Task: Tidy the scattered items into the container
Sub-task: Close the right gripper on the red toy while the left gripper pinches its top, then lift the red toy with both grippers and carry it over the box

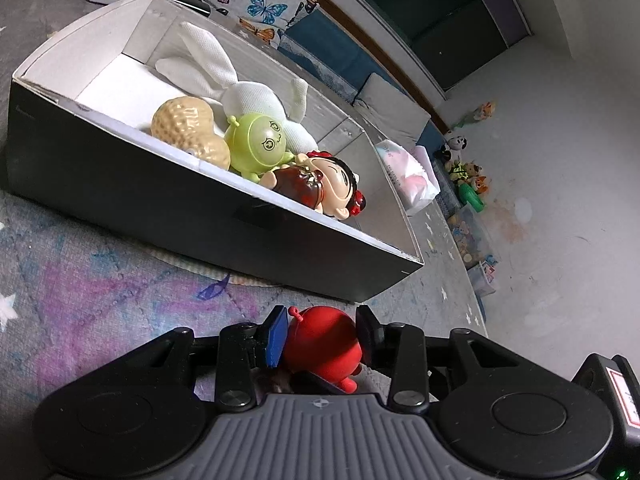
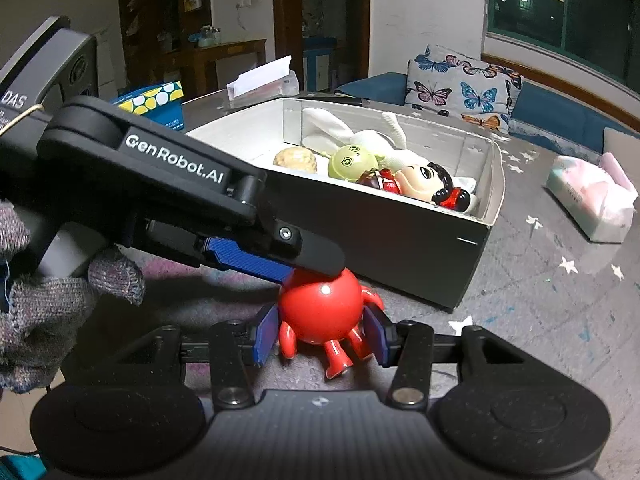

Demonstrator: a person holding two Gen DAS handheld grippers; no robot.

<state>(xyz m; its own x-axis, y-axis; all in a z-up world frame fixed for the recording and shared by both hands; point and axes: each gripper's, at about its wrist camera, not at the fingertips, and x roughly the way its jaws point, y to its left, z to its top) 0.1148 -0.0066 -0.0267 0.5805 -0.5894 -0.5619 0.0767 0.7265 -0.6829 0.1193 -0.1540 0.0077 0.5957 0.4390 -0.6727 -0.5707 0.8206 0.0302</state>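
Sitting already inside the dark-sided, white-lined cardboard box (image 1: 120, 184), stretching from ten o'clock toward three in the left view: a ridged tan peanut toy (image 1: 188, 128), a glossy lime round-headed figure (image 1: 260, 144), a white mesh-knit plush rabbit (image 1: 248, 96) lying behind them, and a hard, shiny black-haired doll (image 1: 336, 184).

Waiting outside on the star-print rug (image 1: 100, 280), near the box's front wall at six o'clock: the smooth red ball-bodied toy (image 1: 324, 344), not yet boxed.

Being pinched across its body by the blue ribbed pads of the left gripper (image 1: 322, 334).

Being flanked at its stubby legs by the right gripper (image 2: 322, 336), pads close on both sides, actual pressing impossible to tell.

Lying farther right, at three o'clock: a soft plastic-wrapped tissue pack (image 1: 412, 176).
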